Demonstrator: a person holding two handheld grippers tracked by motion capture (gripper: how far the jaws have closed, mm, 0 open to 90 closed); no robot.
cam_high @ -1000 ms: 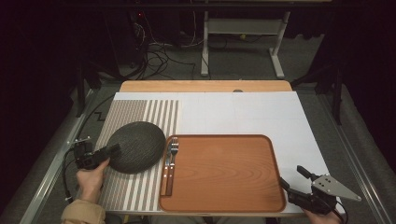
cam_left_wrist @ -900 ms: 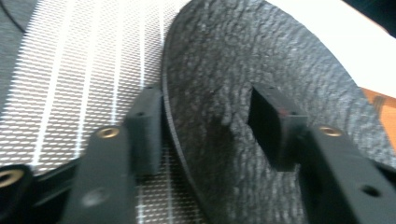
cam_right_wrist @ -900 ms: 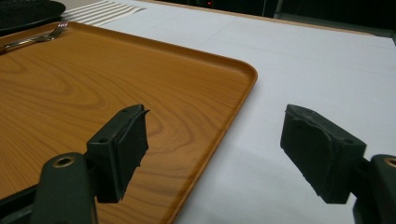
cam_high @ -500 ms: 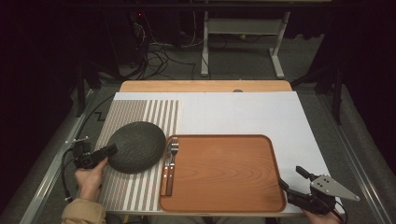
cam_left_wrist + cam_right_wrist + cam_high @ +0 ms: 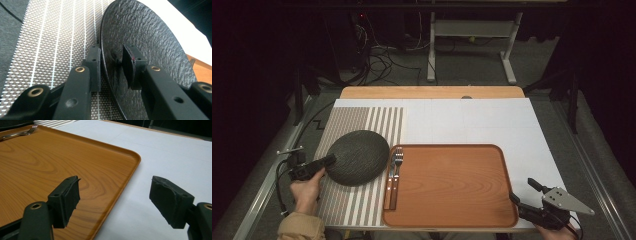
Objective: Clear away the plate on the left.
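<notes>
- A dark, rough-textured plate [image 5: 357,157] is seen on the striped placemat [image 5: 362,122] near the front-left corner of the table [image 5: 472,120]; its right rim lies just beside the left edge of the wooden tray [image 5: 452,185].
- The left gripper [image 5: 328,160] is held at the plate's left rim, level with the table, and reaches in from the table's left edge.
- In the left gripper view the plate's rim [image 5: 150,50] is caught between the two jaws: one jaw is set under the rim against the placemat [image 5: 50,45], the other is laid on the plate's upper face.
- The jaws have just been closing, and the rim is now clasped between them; whether the pads press firmly cannot be told for certain, though both appear to meet the plate.
- A fork [image 5: 398,160] and a second piece of cutlery [image 5: 390,180] with wooden handles are laid along the tray's left edge, close to the plate but apart from the left gripper.
- The right gripper [image 5: 522,192] is held at the front-right corner of the table, just past the tray's front-right corner.
- In the right gripper view its jaws are spread wide with nothing between them; the tray's rounded corner [image 5: 132,157] and the white table cover [image 5: 175,152] are seen beyond them.
</notes>
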